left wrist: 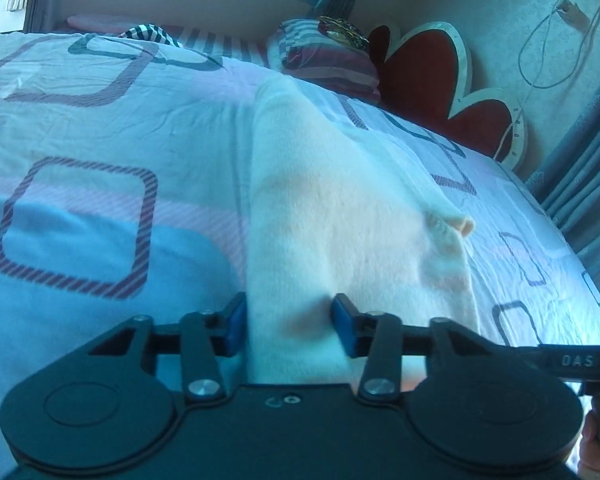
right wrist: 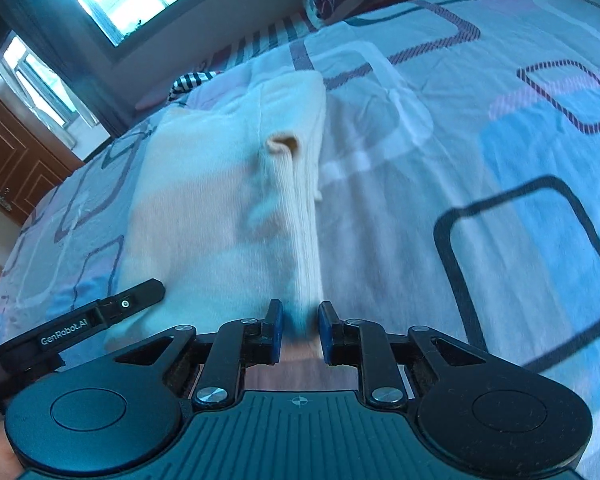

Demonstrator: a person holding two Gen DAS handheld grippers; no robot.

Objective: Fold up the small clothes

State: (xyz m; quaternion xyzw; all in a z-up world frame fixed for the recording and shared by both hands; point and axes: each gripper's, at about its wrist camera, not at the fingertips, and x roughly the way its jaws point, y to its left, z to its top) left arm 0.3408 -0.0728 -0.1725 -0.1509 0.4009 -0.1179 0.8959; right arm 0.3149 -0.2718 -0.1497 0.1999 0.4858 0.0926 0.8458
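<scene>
Bedroom light falls on a bed [left wrist: 100,128] with a quilt of striped squares, where a cream knit garment [left wrist: 340,220] lies partly folded in the middle. It looks soft, light and floppy, best taken at its near hem corners. The left tool [left wrist: 288,326] straddles that hem, half-closed, grip uncertain; the right tool [right wrist: 300,332] is clenched on the ribbed edge. Beyond the garment sit a striped pillow [left wrist: 328,68] and a red headboard [left wrist: 424,68].

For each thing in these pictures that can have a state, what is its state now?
Cream knitted garment: lying on the patterned bedcover, partly folded, cuff opening upward.
Left gripper: partly open, garment edge between its blue pads.
Right gripper: shut on the garment's ribbed edge.
Striped pillow: resting at the bed's head.
Brown wooden door: closed.
</scene>
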